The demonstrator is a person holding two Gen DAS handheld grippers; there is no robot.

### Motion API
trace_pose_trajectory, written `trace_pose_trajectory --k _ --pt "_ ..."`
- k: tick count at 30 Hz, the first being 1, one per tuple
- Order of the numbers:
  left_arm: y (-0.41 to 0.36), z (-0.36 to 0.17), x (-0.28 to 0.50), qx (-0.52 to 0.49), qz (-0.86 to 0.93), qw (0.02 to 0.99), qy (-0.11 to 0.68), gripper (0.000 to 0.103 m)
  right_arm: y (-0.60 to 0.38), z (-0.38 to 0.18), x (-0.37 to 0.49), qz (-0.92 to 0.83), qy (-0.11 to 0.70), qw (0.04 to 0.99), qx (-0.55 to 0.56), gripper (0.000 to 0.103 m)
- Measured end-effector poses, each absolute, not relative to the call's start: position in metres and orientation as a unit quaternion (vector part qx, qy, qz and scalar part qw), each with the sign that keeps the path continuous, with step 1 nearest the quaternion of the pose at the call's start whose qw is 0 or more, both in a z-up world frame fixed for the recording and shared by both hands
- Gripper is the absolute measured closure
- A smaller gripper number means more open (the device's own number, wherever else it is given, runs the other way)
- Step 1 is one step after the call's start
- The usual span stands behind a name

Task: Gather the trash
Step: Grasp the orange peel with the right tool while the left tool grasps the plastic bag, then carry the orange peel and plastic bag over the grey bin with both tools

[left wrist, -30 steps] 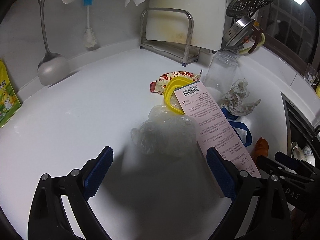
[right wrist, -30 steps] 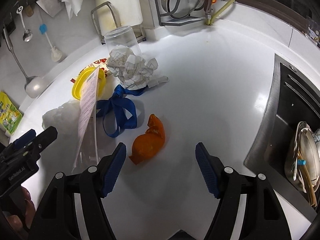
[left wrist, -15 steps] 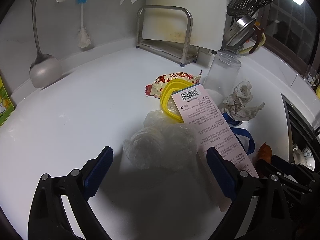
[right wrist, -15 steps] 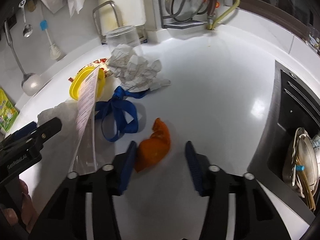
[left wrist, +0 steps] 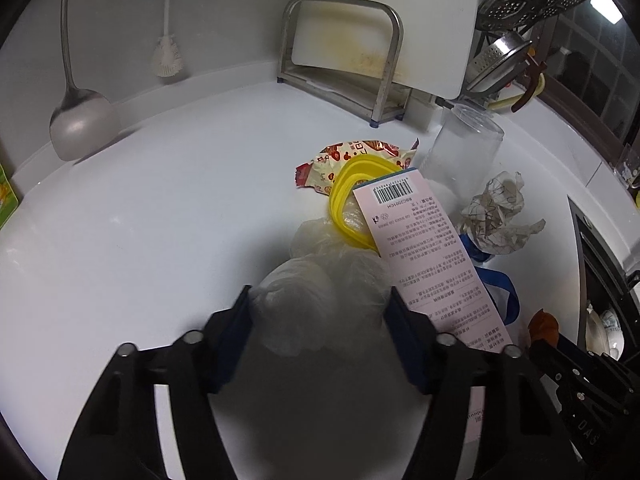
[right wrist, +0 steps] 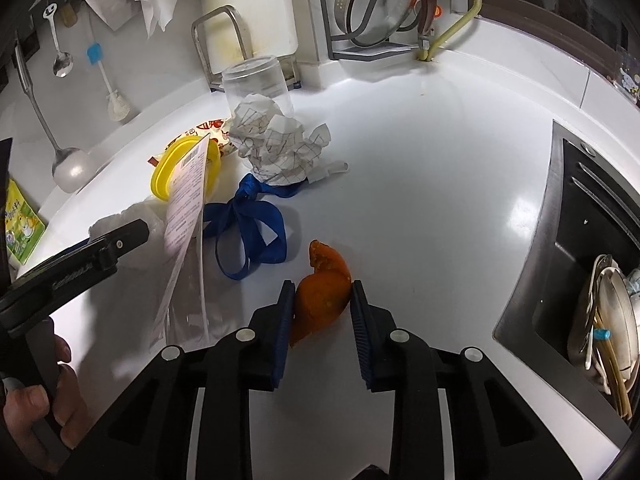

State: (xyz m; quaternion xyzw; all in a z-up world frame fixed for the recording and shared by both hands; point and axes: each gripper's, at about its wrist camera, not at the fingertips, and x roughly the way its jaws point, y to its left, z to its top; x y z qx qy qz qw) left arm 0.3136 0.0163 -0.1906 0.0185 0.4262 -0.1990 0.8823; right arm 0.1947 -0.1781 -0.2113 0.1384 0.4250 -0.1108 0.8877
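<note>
Both grippers have drawn their jaws in since a second ago, when they stood wide over the trash. On the white counter (left wrist: pixel 168 216) the left gripper (left wrist: pixel 320 312) is closing round the crumpled clear bag (left wrist: pixel 316 280); its blue pads touch the bag's two sides. The right gripper (right wrist: pixel 323 308) is closing on the orange peel (right wrist: pixel 324 292), and both pads press against it. The peel lies flat on the counter, near the sink (right wrist: pixel 576 248).

A pink label card (left wrist: pixel 424 248) leans over a yellow lid (left wrist: pixel 348 200) just beside the bag. A snack wrapper (left wrist: pixel 352 156) sits behind the lid. A blue ribbon (right wrist: pixel 248 224) lies between the card and the peel, its knot touching a paper wad (right wrist: pixel 276 144). A clear jar (right wrist: pixel 256 80) stands behind the wad.
</note>
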Motion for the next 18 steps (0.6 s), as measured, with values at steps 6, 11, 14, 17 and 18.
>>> trace_pose_trajectory --k 6,11,14,17,18 --pt "0.023 -0.180 0.308 0.015 -0.206 0.883 0.422 0.062 -0.174 -0.206 0.189 -0.103 0.427 0.888 0.138 0.076" --pt "0.034 -0.158 0.291 0.025 -0.195 0.894 0.402 0.063 -0.174 -0.191 0.177 -0.097 0.428 0.889 0.132 0.076" --pt "0.039 -0.143 0.278 0.033 -0.187 0.901 0.390 0.063 -0.176 -0.179 0.170 -0.092 0.427 0.890 0.128 0.076" --pt "0.046 -0.126 0.269 0.030 -0.178 0.905 0.385 0.063 -0.179 -0.163 0.161 -0.085 0.425 0.893 0.122 0.076" --pt "0.048 -0.121 0.266 0.028 -0.174 0.906 0.384 0.063 -0.180 -0.160 0.158 -0.082 0.424 0.894 0.122 0.076"
